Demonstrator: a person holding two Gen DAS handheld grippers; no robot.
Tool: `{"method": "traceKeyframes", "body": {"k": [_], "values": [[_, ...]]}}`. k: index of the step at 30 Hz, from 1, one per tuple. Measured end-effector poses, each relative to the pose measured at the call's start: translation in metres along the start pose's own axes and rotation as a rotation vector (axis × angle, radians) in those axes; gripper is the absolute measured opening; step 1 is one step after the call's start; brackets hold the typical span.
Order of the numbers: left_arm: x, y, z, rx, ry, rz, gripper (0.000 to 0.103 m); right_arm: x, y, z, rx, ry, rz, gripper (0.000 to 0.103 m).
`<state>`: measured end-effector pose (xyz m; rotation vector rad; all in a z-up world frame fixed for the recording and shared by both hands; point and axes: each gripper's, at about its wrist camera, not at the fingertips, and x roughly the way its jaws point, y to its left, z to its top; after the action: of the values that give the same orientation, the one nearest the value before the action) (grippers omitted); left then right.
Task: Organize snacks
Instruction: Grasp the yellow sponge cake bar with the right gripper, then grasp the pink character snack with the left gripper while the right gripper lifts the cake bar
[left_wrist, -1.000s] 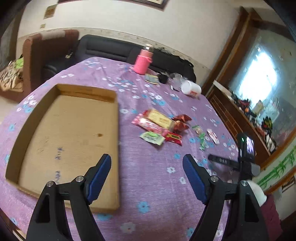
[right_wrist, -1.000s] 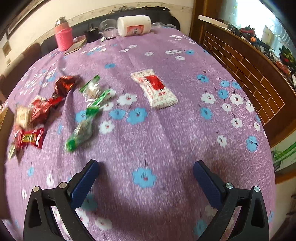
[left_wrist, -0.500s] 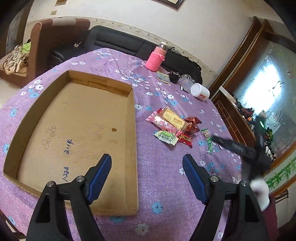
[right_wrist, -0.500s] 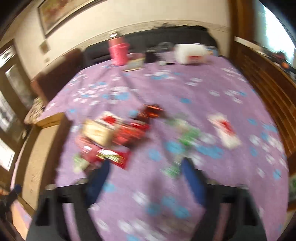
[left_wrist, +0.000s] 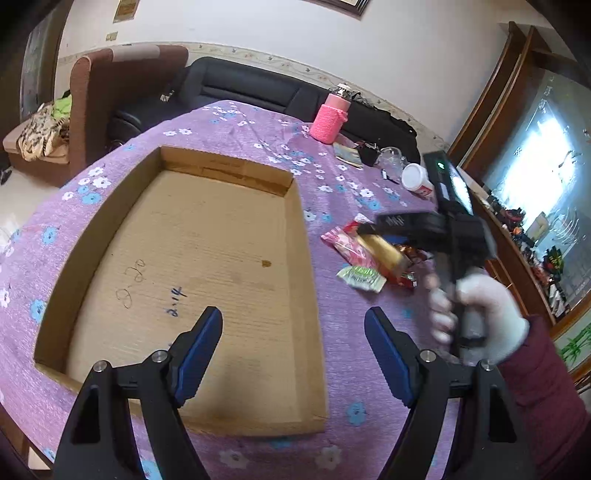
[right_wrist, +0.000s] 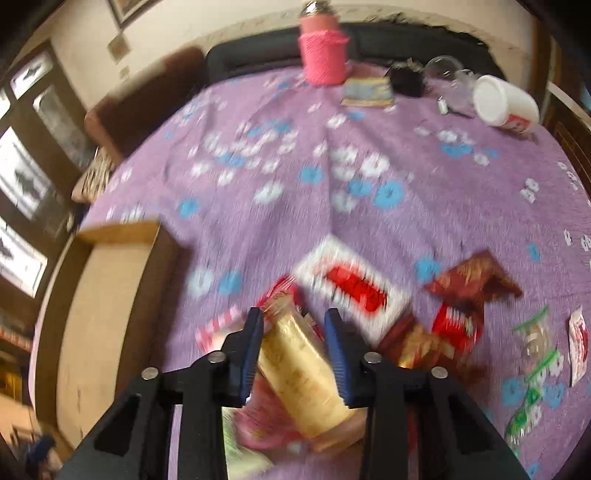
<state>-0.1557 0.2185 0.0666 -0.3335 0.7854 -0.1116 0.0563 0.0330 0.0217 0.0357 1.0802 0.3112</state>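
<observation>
A shallow cardboard tray (left_wrist: 295, 240) lies empty on the purple flowered tablecloth, and its corner (right_wrist: 118, 232) shows in the right wrist view. My left gripper (left_wrist: 293, 317) hovers open over the tray's near right side, holding nothing. To the tray's right is a snack pile: a tan packet (right_wrist: 299, 365), a white-and-red packet (right_wrist: 354, 284), red and brown wrappers (right_wrist: 458, 325), a pink striped packet (left_wrist: 347, 247) and a green one (left_wrist: 360, 275). My right gripper (right_wrist: 294, 315) is closing, its blue pads against the tan packet's sides. A white-gloved hand (left_wrist: 491, 314) holds that tool.
At the table's far side stand a pink knitted bottle (left_wrist: 328, 118), a tipped white tub (right_wrist: 506, 105), a glass jar (right_wrist: 443, 68) and small clutter. Green-trimmed clear packets (right_wrist: 532, 369) lie at the right. A dark sofa and brown armchair (left_wrist: 92, 110) stand behind.
My right gripper swung left from bare cloth to the snack pile and narrowed around the tan packet. The left gripper drifted slightly over the tray, still open.
</observation>
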Motion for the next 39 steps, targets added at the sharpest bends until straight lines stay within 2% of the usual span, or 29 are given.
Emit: {"method": "traceKeyframes", "body": {"k": [3,6,10,13,18,22,26,27,28,31,32,34,36,38,39], "values": [[0.009,0.005,0.001,0.012,0.000,0.046,0.079,-0.006,-0.002,-0.024,-0.012,0.066,0.042,0.033],[0.017,0.010,0.002,0.040,0.002,0.139,0.079,-0.017,-0.013,-0.045,0.011,0.113,0.089,0.033],[0.030,0.035,0.002,0.016,0.048,0.257,0.079,-0.039,-0.022,-0.059,0.031,0.064,0.096,0.034],[0.033,0.054,-0.001,-0.002,0.079,0.333,0.079,-0.054,-0.025,-0.064,0.046,0.017,0.119,0.045],[0.023,0.080,0.002,-0.015,0.061,0.406,0.079,-0.064,-0.018,-0.076,-0.008,-0.023,0.109,0.046],[0.003,0.077,0.011,-0.042,0.010,0.322,0.079,-0.053,0.004,-0.085,-0.108,-0.014,0.046,0.046],[-0.013,0.041,0.017,0.029,-0.031,0.186,0.079,-0.037,0.016,-0.091,-0.165,-0.023,-0.026,0.046],[-0.015,0.027,0.018,0.061,-0.036,0.150,0.079,-0.036,0.017,-0.093,-0.172,-0.024,-0.036,0.043],[-0.015,0.017,0.019,0.082,-0.033,0.130,0.079,-0.035,0.017,-0.094,-0.169,-0.025,-0.037,0.035],[-0.006,-0.016,0.020,0.142,-0.002,0.051,0.079,-0.040,0.009,-0.101,-0.125,-0.025,0.007,0.020],[0.000,-0.025,0.022,0.150,0.014,0.031,0.079,-0.043,0.007,-0.105,-0.115,-0.027,0.013,0.012],[0.013,-0.043,0.029,0.155,0.047,-0.010,0.079,-0.049,0.000,-0.114,-0.090,-0.031,0.028,0.011],[0.033,-0.060,0.037,0.169,0.092,-0.010,0.077,-0.055,-0.009,-0.125,-0.061,-0.033,0.048,0.011],[0.053,-0.073,0.047,0.179,0.127,-0.004,0.066,-0.062,-0.019,-0.134,-0.031,-0.035,0.072,0.011],[0.063,-0.076,0.050,0.181,0.145,0.004,0.065,-0.065,-0.024,-0.138,-0.016,-0.037,0.080,0.011]]}}
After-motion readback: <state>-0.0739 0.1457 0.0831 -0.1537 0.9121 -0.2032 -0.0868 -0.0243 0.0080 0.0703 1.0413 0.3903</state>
